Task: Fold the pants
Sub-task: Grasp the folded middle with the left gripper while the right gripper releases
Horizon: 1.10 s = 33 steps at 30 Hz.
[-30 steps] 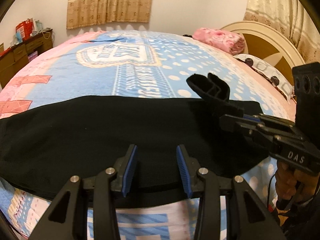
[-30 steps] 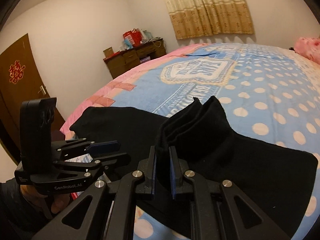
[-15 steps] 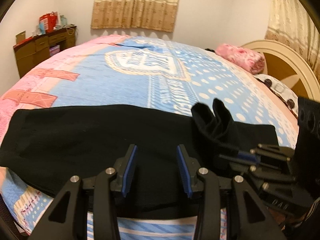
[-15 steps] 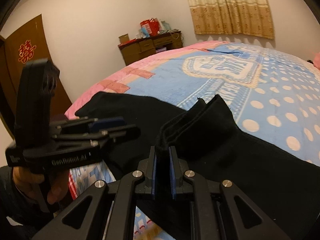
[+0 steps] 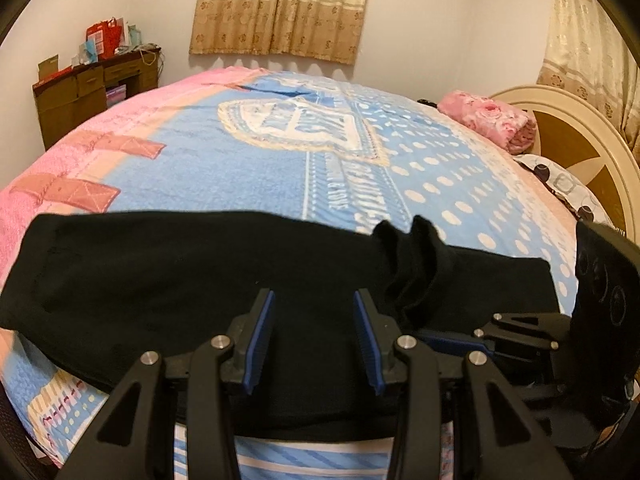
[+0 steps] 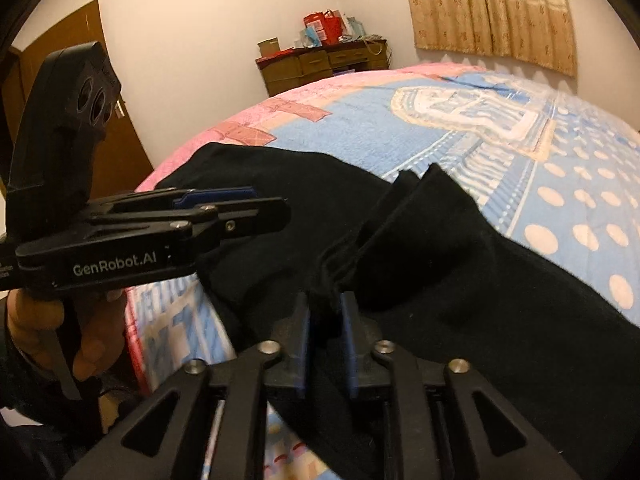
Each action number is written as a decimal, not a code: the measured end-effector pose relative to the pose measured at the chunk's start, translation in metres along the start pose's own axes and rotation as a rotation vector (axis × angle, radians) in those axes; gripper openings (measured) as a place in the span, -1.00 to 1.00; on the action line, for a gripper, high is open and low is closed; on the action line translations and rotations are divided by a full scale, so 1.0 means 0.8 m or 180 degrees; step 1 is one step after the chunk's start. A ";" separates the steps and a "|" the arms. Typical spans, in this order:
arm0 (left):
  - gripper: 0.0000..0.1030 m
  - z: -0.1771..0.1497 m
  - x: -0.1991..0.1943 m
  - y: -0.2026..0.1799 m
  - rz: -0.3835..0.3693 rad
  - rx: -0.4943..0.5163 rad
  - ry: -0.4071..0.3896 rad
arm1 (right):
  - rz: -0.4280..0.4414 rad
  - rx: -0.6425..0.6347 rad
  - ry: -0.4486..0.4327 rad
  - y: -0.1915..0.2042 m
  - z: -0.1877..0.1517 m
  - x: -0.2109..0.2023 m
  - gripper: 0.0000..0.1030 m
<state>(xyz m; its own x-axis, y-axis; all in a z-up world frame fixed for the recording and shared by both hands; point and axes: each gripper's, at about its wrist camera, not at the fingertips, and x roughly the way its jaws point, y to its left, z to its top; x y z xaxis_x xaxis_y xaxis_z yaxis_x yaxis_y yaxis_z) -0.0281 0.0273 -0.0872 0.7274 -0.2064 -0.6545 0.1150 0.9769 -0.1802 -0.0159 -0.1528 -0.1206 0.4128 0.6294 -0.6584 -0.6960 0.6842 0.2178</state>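
Black pants [image 5: 160, 280] lie flat across the near edge of the bed, running left to right. My left gripper [image 5: 314, 336] hovers open over their front hem, its blue pads apart with nothing pinched. A raised fold of the pants [image 6: 420, 216] stands up from the cloth, and my right gripper [image 6: 325, 312] has its base between the pads. Its jaws are opening, but the cloth still fills the narrow gap. In the left wrist view the fold [image 5: 416, 264] rises just right of my fingers, with the right gripper [image 5: 436, 338] low beside it. A hand holds the left gripper [image 6: 272, 212].
A blue and pink patterned blanket [image 5: 240, 168] covers the bed. A rolled pink blanket [image 5: 488, 120] and a round headboard [image 5: 568, 140] are at the far right. A wooden dresser [image 5: 80, 96] stands by the far wall, and a brown door [image 6: 120, 140] is at left.
The right gripper has sunk toward the bed with the pinched fold and come closer to the left one. Its pads now stand slightly wider. The left gripper shifted a little and stayed open.
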 end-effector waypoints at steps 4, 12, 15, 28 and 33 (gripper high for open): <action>-0.17 0.007 -0.012 -0.024 -0.0128 0.0146 -0.0055 | -0.0028 0.0027 -0.0092 -0.003 -0.016 -0.041 0.00; -0.17 -0.009 0.035 -0.073 -0.0067 0.0471 0.0287 | -0.0799 0.0765 -0.0506 -0.095 -0.076 -0.164 0.02; -0.19 -0.015 0.053 -0.064 -0.0035 0.0331 0.0529 | -0.1186 0.1034 -0.0581 -0.133 -0.085 -0.185 0.02; -0.81 -0.022 0.006 -0.059 -0.0383 0.0306 0.0338 | -0.1047 0.1206 -0.0631 -0.169 -0.078 -0.169 -0.30; -0.80 -0.037 0.023 -0.042 -0.0304 0.0125 0.0501 | -0.1120 0.1200 -0.0536 -0.177 -0.077 -0.154 -0.30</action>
<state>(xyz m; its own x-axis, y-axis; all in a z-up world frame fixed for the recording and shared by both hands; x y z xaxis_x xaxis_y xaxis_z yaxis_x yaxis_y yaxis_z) -0.0387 -0.0111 -0.1150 0.5974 -0.3016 -0.7431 0.2071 0.9532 -0.2203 -0.0046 -0.3501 -0.1148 0.6928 0.3676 -0.6204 -0.2525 0.9295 0.2688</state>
